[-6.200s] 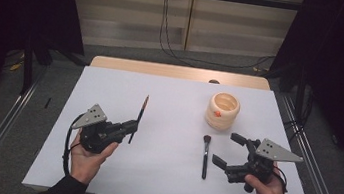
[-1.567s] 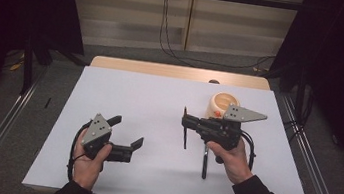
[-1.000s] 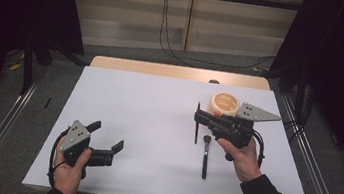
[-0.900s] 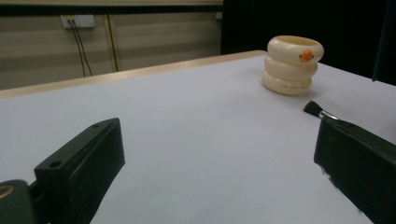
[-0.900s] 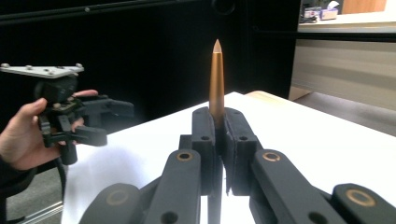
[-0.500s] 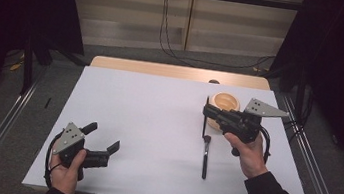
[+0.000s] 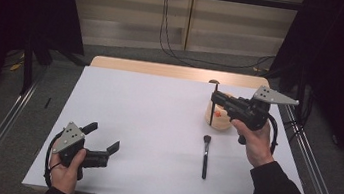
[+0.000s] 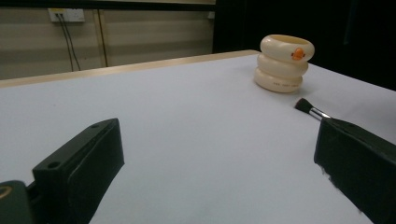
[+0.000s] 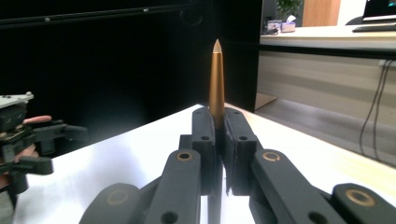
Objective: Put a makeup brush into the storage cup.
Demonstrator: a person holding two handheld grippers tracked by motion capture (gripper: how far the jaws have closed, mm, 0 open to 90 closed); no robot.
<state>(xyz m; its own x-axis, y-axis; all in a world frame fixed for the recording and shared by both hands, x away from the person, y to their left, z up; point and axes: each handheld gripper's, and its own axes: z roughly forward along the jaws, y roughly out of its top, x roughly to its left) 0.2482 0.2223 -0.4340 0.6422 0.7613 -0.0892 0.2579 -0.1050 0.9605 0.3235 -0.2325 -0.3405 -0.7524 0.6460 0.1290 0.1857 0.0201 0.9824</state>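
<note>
A: So where is the right gripper point(image 7: 215, 103)?
B: Near the table's point(image 7: 156, 125) far right corner, jaws clamped on a slim brush point(image 9: 216, 79) held upright, copper tip pointing up, right in front of the cream ringed holder point(image 7: 218, 121).
A: And the left gripper point(image 7: 103, 143)?
B: Jaws spread wide, nothing between them, low by the near left edge.
A: Room to move?
B: Plenty. White tabletop lies bare between the hands; a second brush point(image 7: 206, 154) lies flat just before the holder.
</note>
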